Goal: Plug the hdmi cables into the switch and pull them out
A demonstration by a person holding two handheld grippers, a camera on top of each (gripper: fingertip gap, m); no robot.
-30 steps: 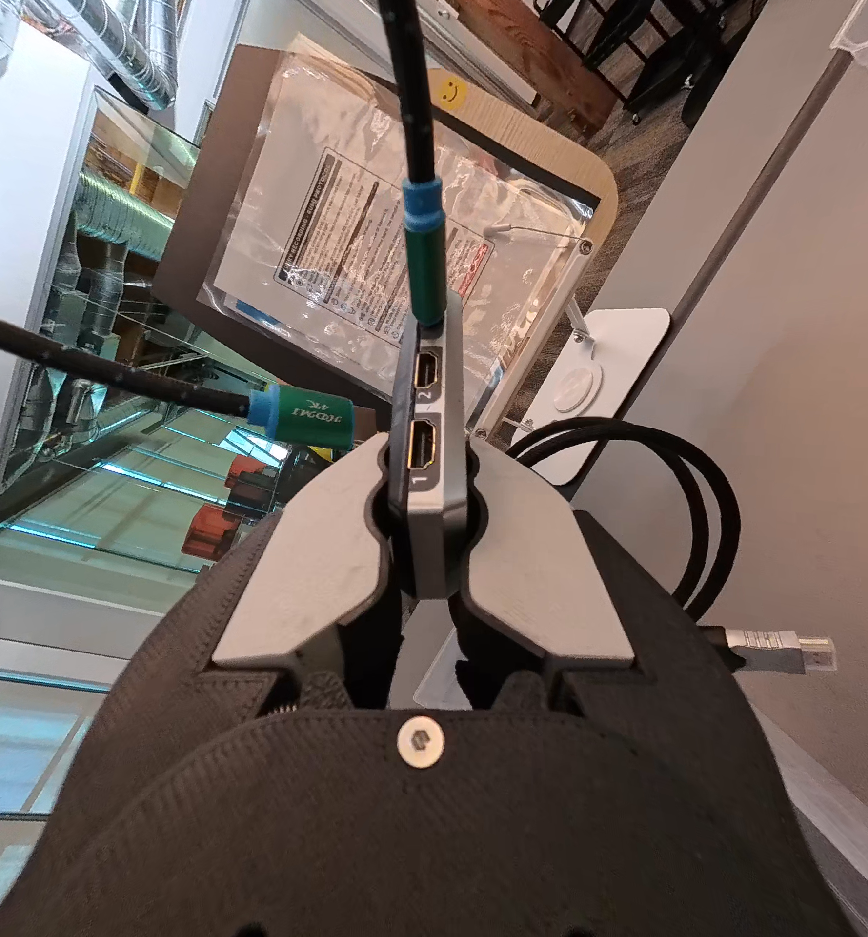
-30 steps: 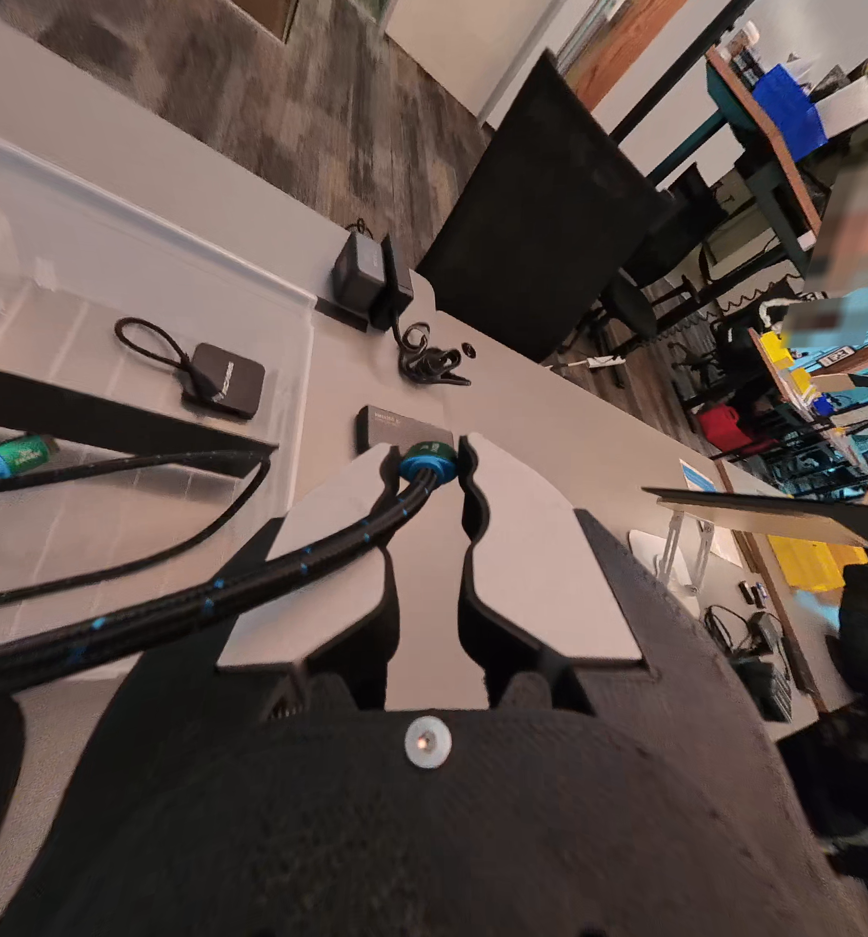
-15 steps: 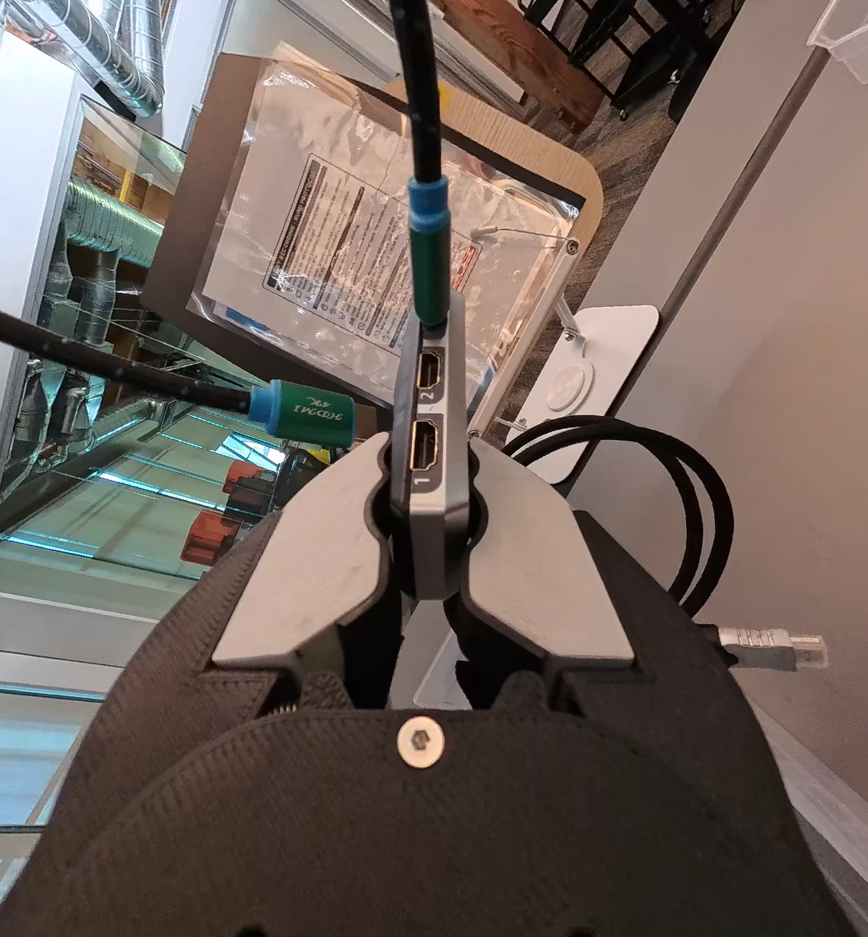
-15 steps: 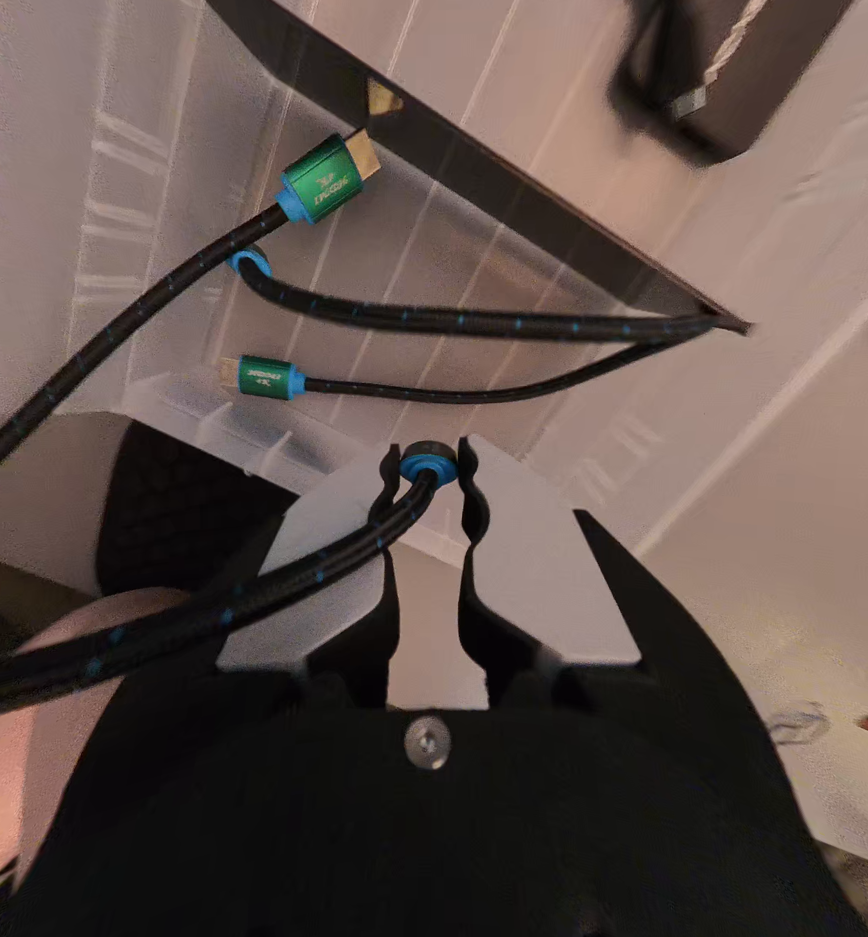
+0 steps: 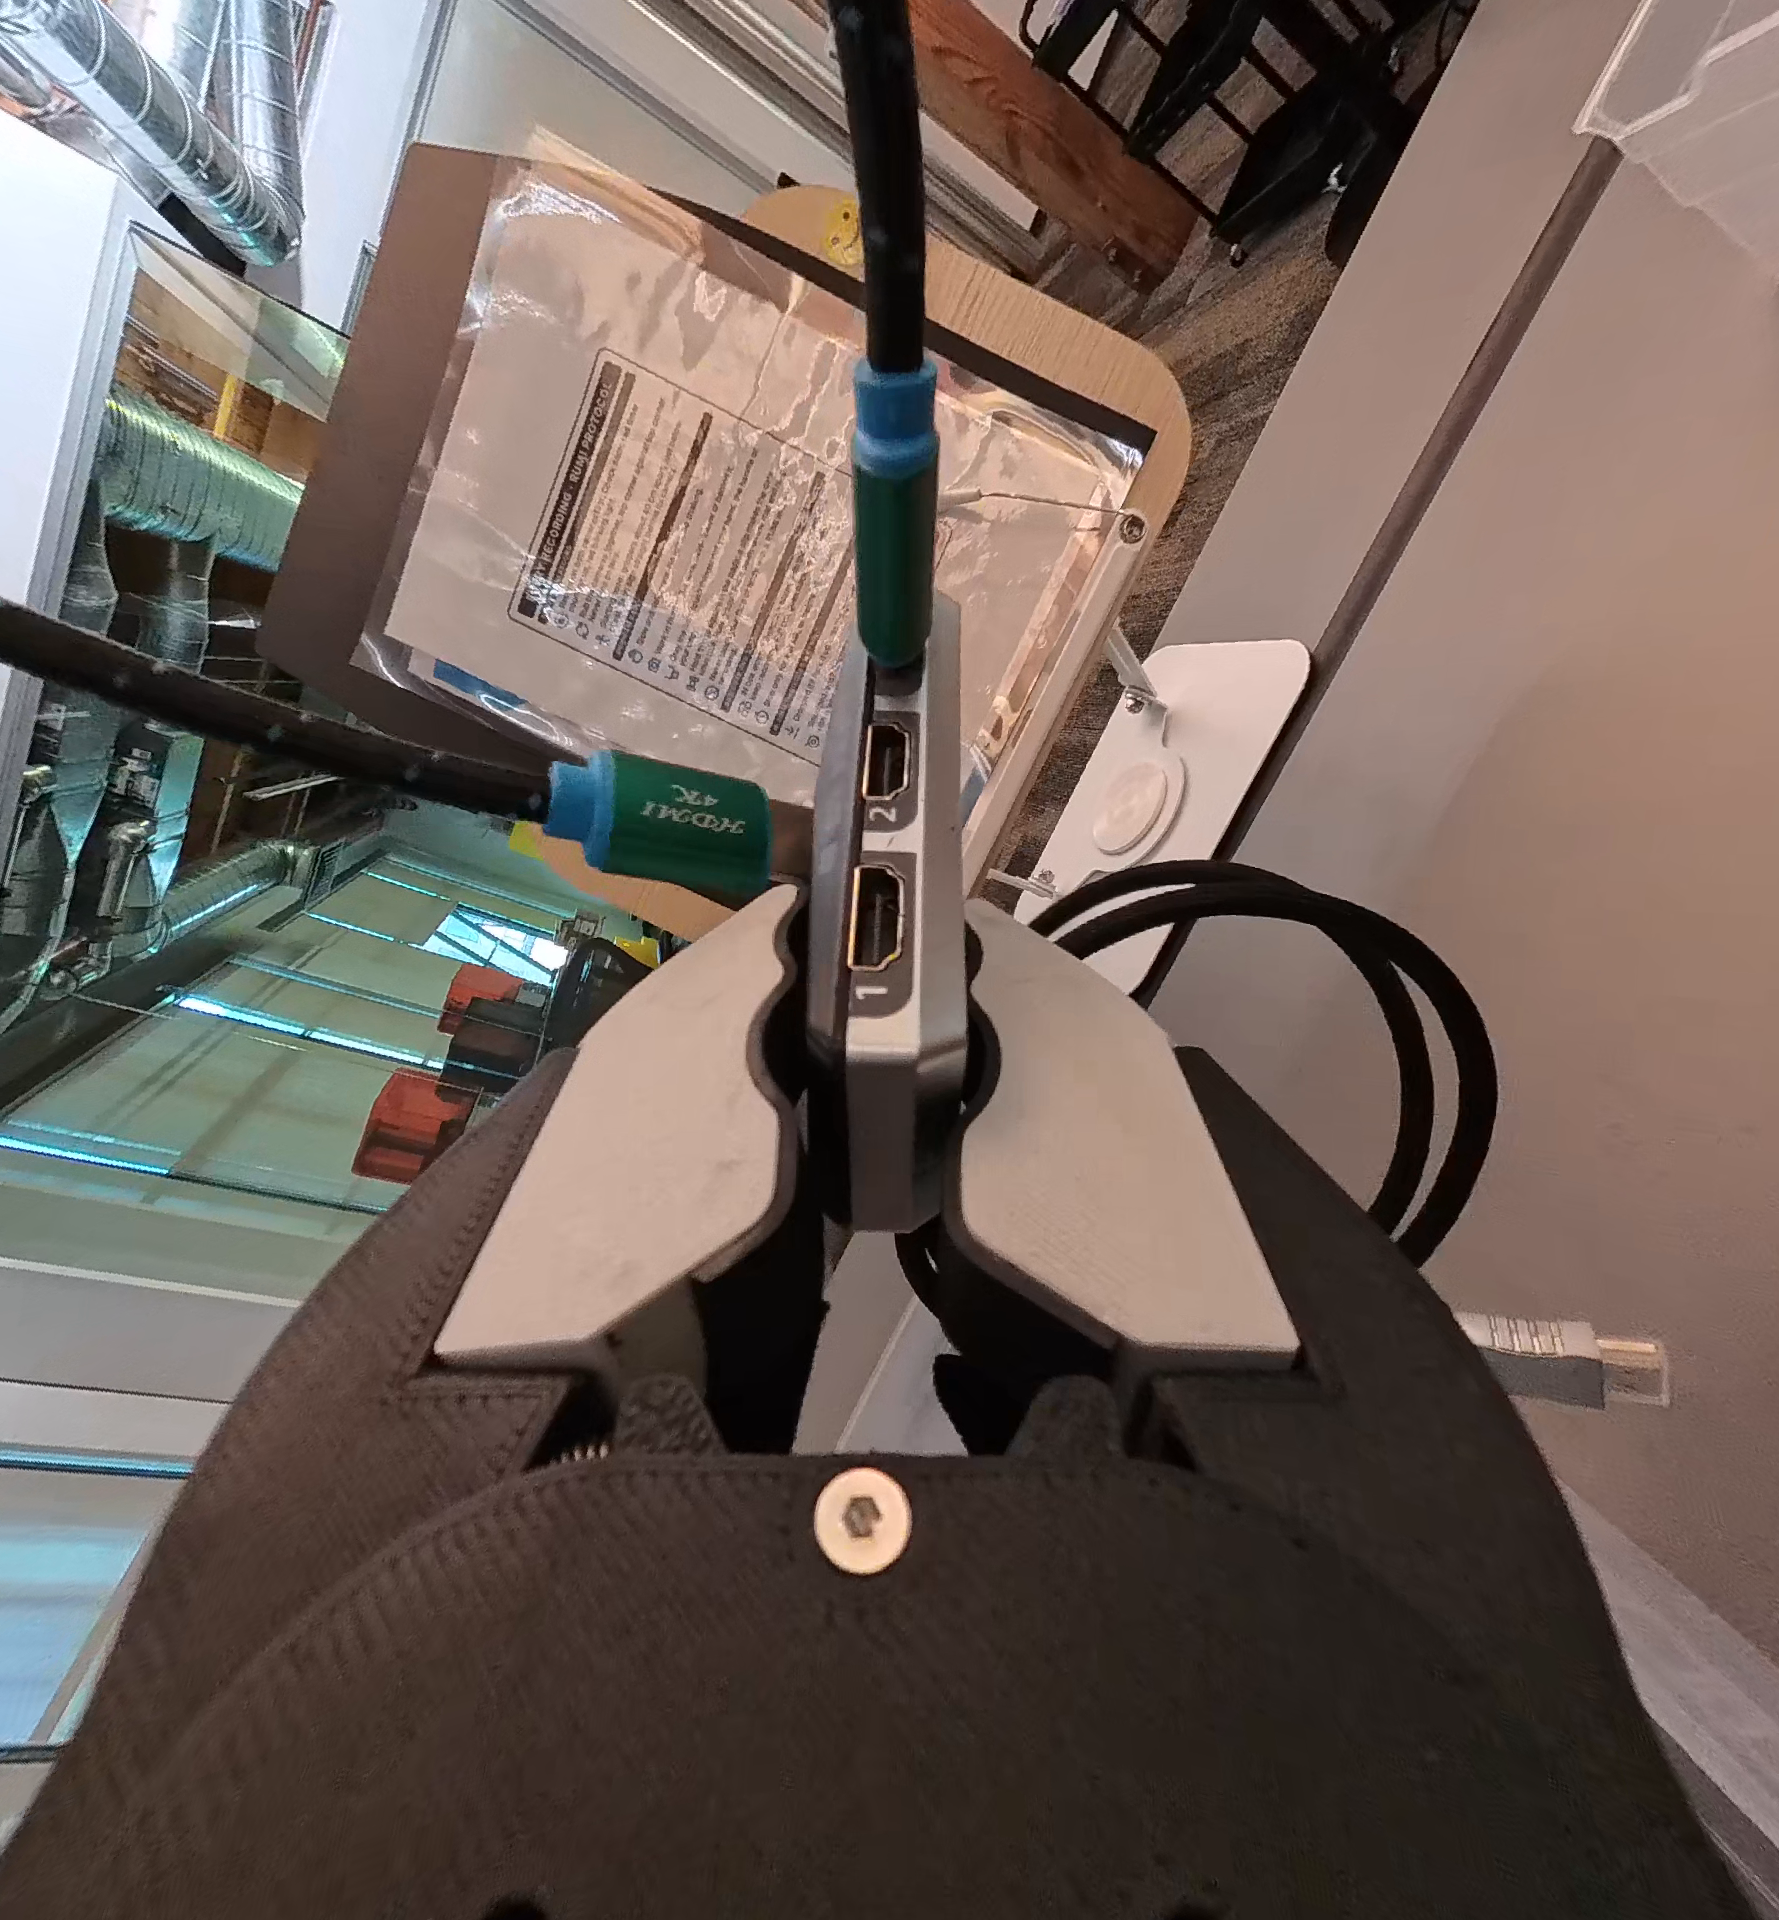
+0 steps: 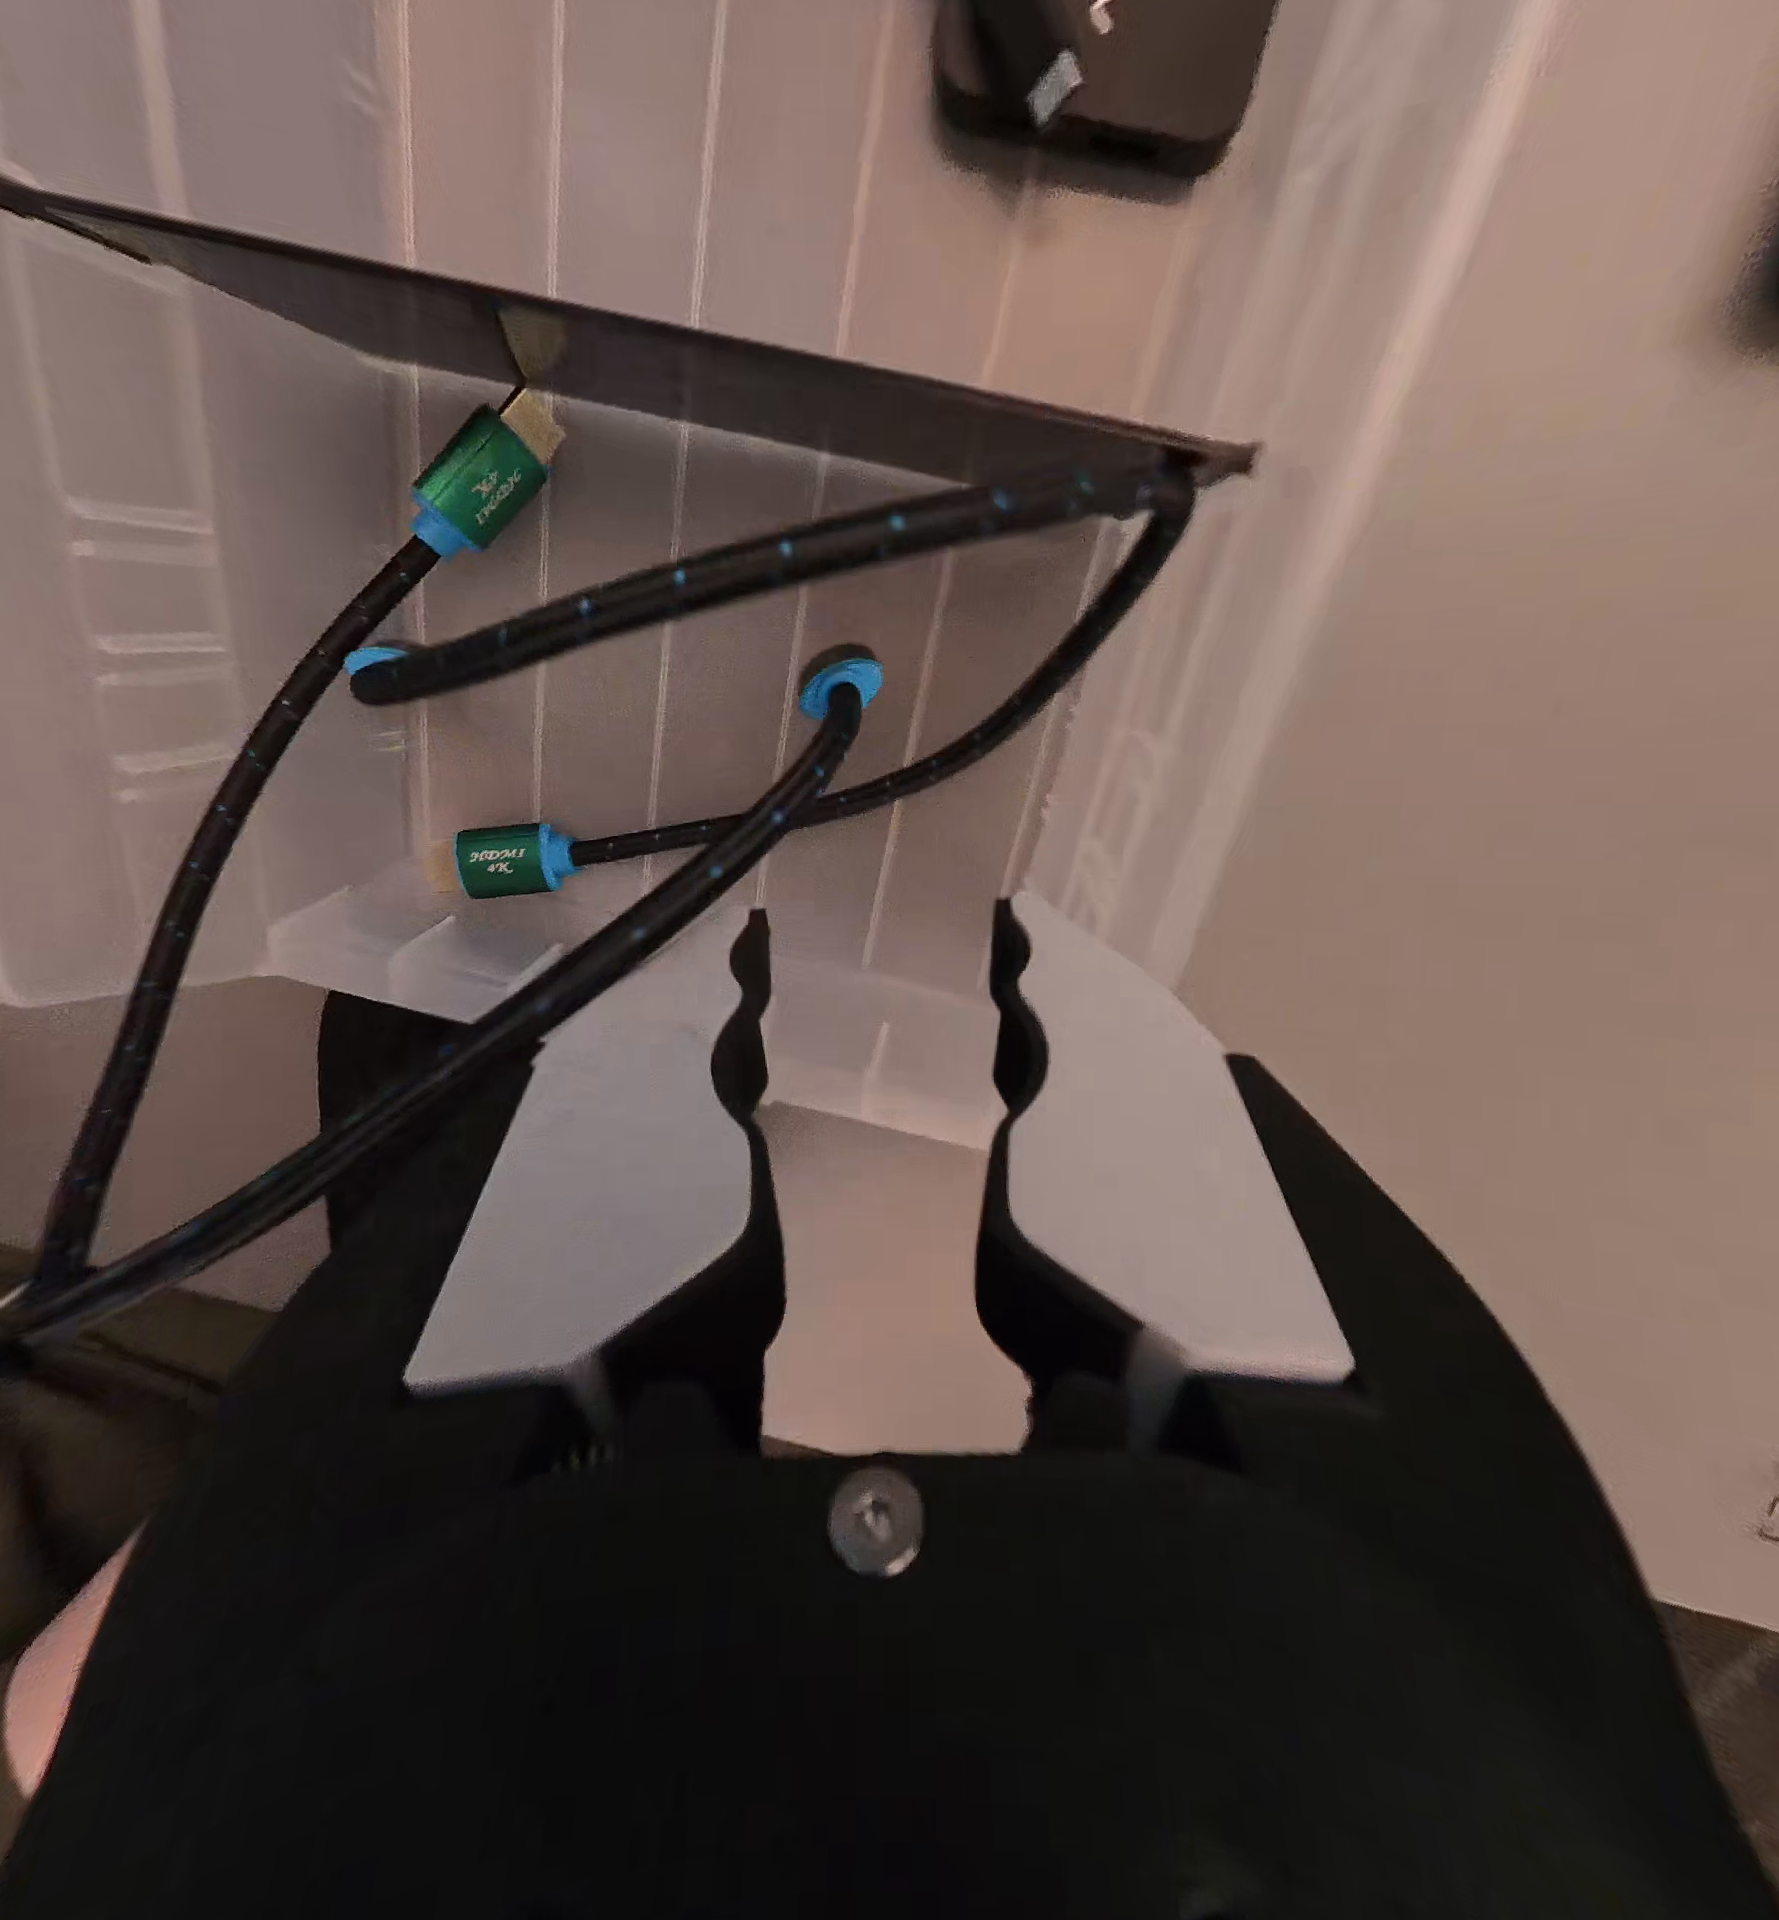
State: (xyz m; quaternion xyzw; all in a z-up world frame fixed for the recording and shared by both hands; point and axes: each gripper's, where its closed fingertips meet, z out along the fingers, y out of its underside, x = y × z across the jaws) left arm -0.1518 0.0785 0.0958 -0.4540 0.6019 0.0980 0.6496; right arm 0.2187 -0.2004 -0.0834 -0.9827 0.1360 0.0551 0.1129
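My left gripper (image 5: 880, 914) is shut on the grey HDMI switch (image 5: 900, 1101) and holds it on edge in the air. The two numbered ports face me, both empty. A green HDMI plug (image 5: 890, 540) sits in the switch's top end. A second green plug (image 5: 677, 821) is at its left side, tip hidden. My right gripper (image 6: 880, 914) is open and empty. Just ahead of it hangs a blue-collared cable end (image 6: 841, 675). Two more green plugs (image 6: 485, 478) (image 6: 506, 860) and another blue-collared end (image 6: 376, 665) hang loose.
A clear plastic bin (image 6: 968, 312) lies under the loose cables, with a dark board edge (image 6: 760, 384) across it. A black device (image 6: 1082, 94) sits beyond. A looped black cable (image 5: 1436, 1039) with a silver plug (image 5: 1550, 1371), a laminated sheet on a stand (image 5: 719, 520) and a white base (image 5: 1197, 790) are near the switch.
My right gripper swung over the clear bin, opened and let go of the blue-collared cable end, which now hangs ahead of it. The left gripper and switch barely moved.
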